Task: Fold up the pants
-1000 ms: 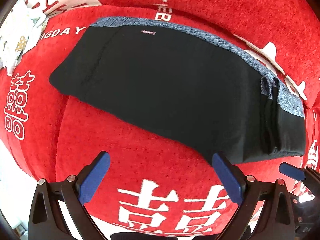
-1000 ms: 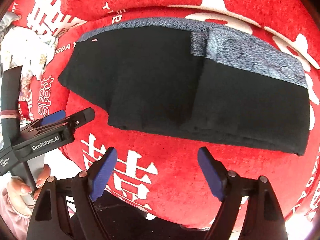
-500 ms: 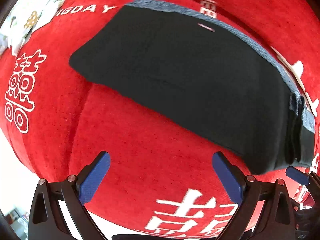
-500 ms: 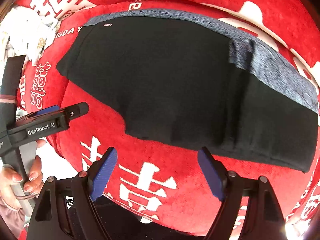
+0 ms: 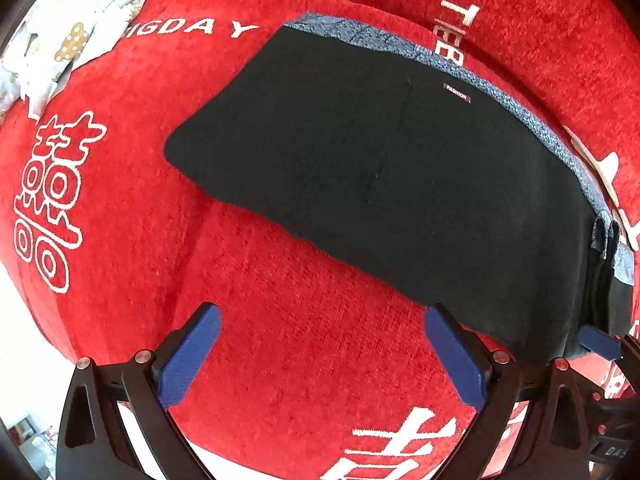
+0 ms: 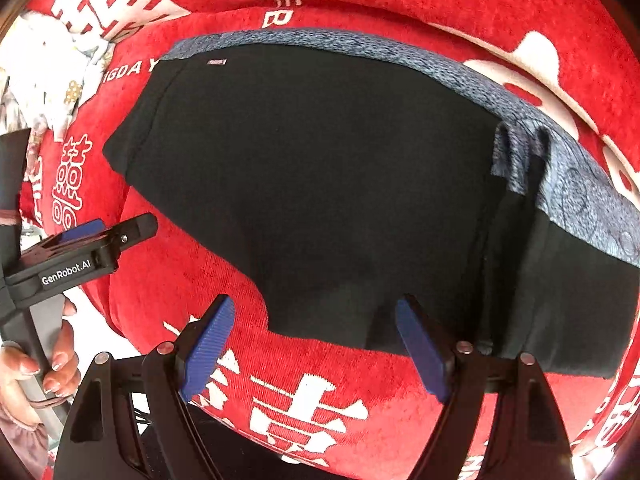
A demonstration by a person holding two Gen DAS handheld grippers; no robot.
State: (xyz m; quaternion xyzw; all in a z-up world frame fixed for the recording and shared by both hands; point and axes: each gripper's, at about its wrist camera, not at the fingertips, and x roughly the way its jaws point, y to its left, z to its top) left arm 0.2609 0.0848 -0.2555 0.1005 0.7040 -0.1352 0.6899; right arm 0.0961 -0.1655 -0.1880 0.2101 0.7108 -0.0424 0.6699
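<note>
red plush sofa cover (image 5: 320, 360), white characters and latin lettering being shown woven into it; seat and backrest being covered alike. pale patterned cloth (image 5: 60, 40) being seen lying at the upper left. bright daylight being cast over everything; a pale floor strip (image 5: 24, 360) being glimpsed at the left edge.

A red plush cover (image 5: 304, 360) with white printed characters and letters spreads over a cushioned seat and carries everything here. Black pants (image 5: 400, 184) lie flat on it, folded into a long band, with a blue-grey patterned strip (image 6: 440, 68) along the far edge and a small label near that edge. At the far left corner a pale patterned cloth (image 5: 68, 36) lies bunched on the cover, apart from the pants.
</note>
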